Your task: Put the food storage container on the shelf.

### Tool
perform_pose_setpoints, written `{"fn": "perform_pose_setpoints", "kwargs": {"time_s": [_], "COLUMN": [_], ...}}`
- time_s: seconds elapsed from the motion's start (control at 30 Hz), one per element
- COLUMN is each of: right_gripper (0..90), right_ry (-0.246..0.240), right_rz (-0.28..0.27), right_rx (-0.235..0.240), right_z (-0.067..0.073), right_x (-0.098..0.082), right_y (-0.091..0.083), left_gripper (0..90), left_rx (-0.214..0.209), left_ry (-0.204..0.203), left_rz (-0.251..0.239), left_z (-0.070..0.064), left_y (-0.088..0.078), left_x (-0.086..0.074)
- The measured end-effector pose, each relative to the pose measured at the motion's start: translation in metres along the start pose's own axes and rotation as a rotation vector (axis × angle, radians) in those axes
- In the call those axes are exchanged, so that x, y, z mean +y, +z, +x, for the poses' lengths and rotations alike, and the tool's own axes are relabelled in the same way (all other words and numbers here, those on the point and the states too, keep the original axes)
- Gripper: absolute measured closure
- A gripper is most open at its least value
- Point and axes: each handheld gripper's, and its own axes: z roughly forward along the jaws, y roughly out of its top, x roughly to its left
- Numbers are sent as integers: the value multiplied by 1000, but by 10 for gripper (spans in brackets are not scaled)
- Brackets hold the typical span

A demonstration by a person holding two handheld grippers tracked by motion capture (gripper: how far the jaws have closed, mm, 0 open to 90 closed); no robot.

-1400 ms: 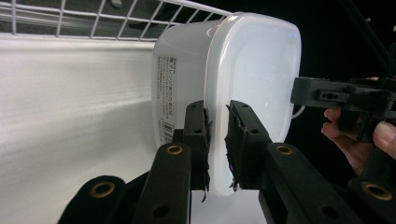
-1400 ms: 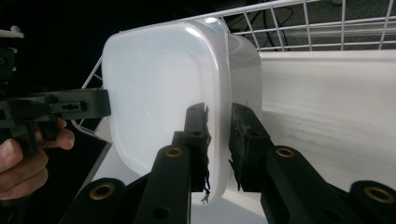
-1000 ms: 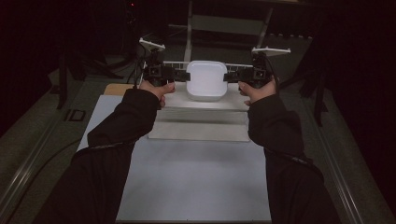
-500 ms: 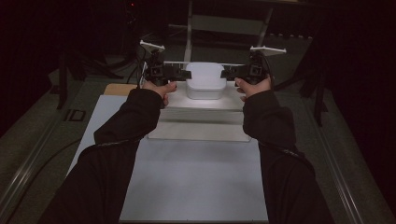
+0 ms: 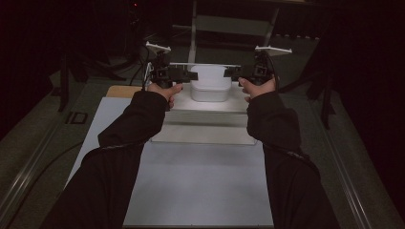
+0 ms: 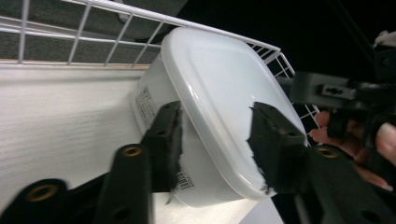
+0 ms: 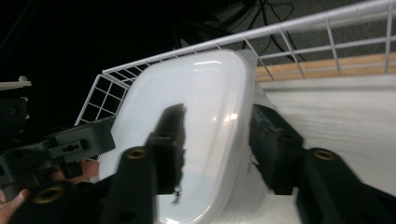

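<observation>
A white plastic container with a lid rests on a raised white shelf, close to a wire rack. My left gripper meets its left end and my right gripper its right end, both held level. In the left gripper view the jaws straddle the lid's rim of the container with gaps at the pads. The right gripper stands the same way around the container. Both pairs of jaws have just been opening, and neither presses on the container.
The white wire rack stands right behind the container and edges the shelf. A pale mat covers the table in front. A wooden board corner lies at the left. Dark stands and cables surround the table.
The container, held up between both grippers a second ago, has come down onto the shelf. Both grippers' jaws have parted from its ends.
</observation>
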Motion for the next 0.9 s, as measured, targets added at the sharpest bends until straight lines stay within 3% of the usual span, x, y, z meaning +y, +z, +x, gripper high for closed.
{"fn": "perform_pose_setpoints", "kwargs": {"time_s": [0.03, 0.07, 0.1, 0.23, 0.3, 0.47, 0.53, 0.6, 0.67, 0.8, 0.9], "right_gripper": [500, 453, 453, 388, 353, 268, 233, 221, 215, 195, 195], "right_ry": [-8, -27, -27, -57, -73, -150, -184, -216, -225, -310, -335], "right_rz": [-5, -11, -11, -25, -30, -16, -22, -30, -34, -52, -58], "right_rx": [-2, -7, -7, -12, -3, 19, 27, 40, 42, 43, 51], "right_z": [1, 2, 2, 3, 4, 10, 14, 18, 19, 26, 28], "right_x": [0, 1, 1, -1, -3, -10, -14, -19, -20, -33, -38], "right_y": [-1, -5, -5, -11, -14, -22, -26, -33, -34, -41, -42], "left_gripper": [489, 405, 405, 307, 273, 148, 105, 1, 2, 1, 1], "left_rx": [4, 7, 8, -7, -29, -61, -77, -88, -96, -96, -105], "left_ry": [13, 21, 26, 70, 110, 207, 224, 254, 272, 368, 415], "left_rz": [0, -5, -13, -43, -61, -65, -78, -79, -71, -76, -77], "left_z": [-1, -1, -2, -4, -7, -18, -21, -25, -28, -39, -47], "left_y": [0, -1, -2, -10, -15, -26, -30, -35, -36, -39, -42], "left_x": [0, 0, 0, -1, -3, -12, -16, -22, -26, -38, -46]}}
